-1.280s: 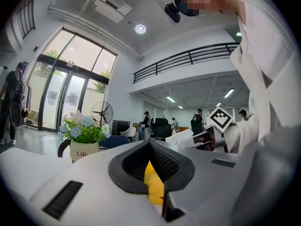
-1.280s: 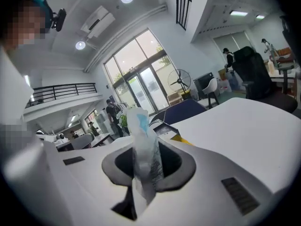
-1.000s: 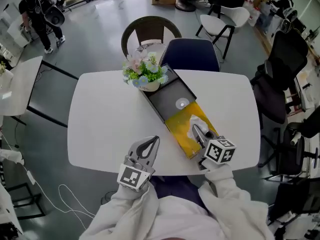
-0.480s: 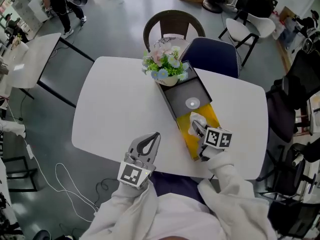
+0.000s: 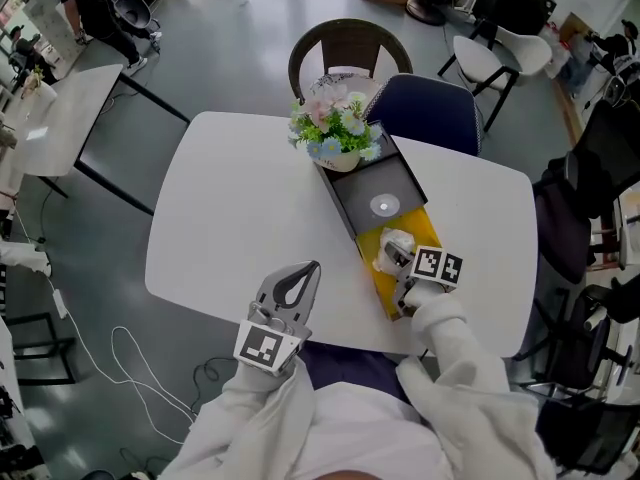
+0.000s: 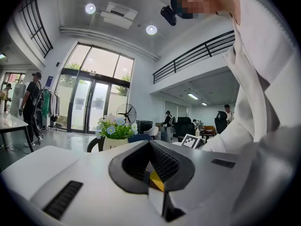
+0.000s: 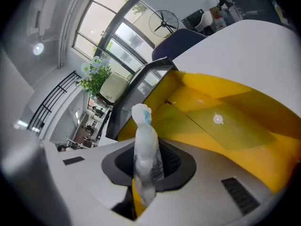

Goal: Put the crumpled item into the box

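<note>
The crumpled item is a white wad with a blue spot, pinched upright in my right gripper, which is shut on it. It hangs low over the yellow inside of the box. In the right gripper view the crumpled item sticks up from the right gripper, with the box's yellow floor just beyond. The box's black lid half lies open toward the flowers. My left gripper hovers at the table's near edge, shut and empty, and the left gripper points across the table.
The white table carries a pot of flowers at the box's far end. A wicker chair and a navy chair stand behind it. Office chairs line the right, and another white table stands at the left.
My right gripper has sunk with the crumpled item toward the yellow floor of the box. The left gripper has barely shifted.
</note>
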Available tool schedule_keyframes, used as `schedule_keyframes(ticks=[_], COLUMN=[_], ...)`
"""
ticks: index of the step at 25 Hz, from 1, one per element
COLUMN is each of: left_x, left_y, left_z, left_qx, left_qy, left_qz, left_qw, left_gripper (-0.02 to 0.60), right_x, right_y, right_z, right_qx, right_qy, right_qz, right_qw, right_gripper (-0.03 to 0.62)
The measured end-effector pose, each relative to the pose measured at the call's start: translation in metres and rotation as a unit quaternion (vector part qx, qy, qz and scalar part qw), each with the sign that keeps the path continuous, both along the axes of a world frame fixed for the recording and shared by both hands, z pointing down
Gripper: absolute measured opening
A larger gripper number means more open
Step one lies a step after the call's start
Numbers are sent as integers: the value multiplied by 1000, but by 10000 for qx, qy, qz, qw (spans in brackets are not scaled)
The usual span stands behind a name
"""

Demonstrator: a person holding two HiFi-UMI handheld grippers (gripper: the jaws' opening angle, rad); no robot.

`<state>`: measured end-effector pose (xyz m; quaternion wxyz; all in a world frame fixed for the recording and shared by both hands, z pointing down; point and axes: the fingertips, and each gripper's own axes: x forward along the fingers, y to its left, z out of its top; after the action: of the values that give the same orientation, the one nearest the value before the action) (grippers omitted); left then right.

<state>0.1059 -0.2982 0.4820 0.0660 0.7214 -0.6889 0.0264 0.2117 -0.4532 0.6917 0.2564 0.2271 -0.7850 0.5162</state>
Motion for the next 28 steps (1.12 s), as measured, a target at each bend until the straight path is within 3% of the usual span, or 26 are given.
schedule_keyframes(ticks=[11, 17, 20, 28], left_x=[-8, -13, -15, -19], left_y=[3, 8, 9, 8], left_z=[1, 3, 2, 3], left_qx=[30, -93, 39, 80], left_qy=[92, 167, 242, 264], left_qz=[177, 228, 335, 527], left_qw=[9998, 9996, 9991, 9982], left_gripper=[14, 14, 14, 15], right_x=[7, 14, 14, 23], right_y=[-4, -9, -9, -6], right_z=[10, 9, 7, 6], right_qx=[310, 897, 1027, 1062], right_qy=[461, 1026, 1132, 1300], right_qz=[-34, -286, -317, -214], right_qw=[9985, 9903, 9877, 9856], right_gripper=[77, 196, 256, 285])
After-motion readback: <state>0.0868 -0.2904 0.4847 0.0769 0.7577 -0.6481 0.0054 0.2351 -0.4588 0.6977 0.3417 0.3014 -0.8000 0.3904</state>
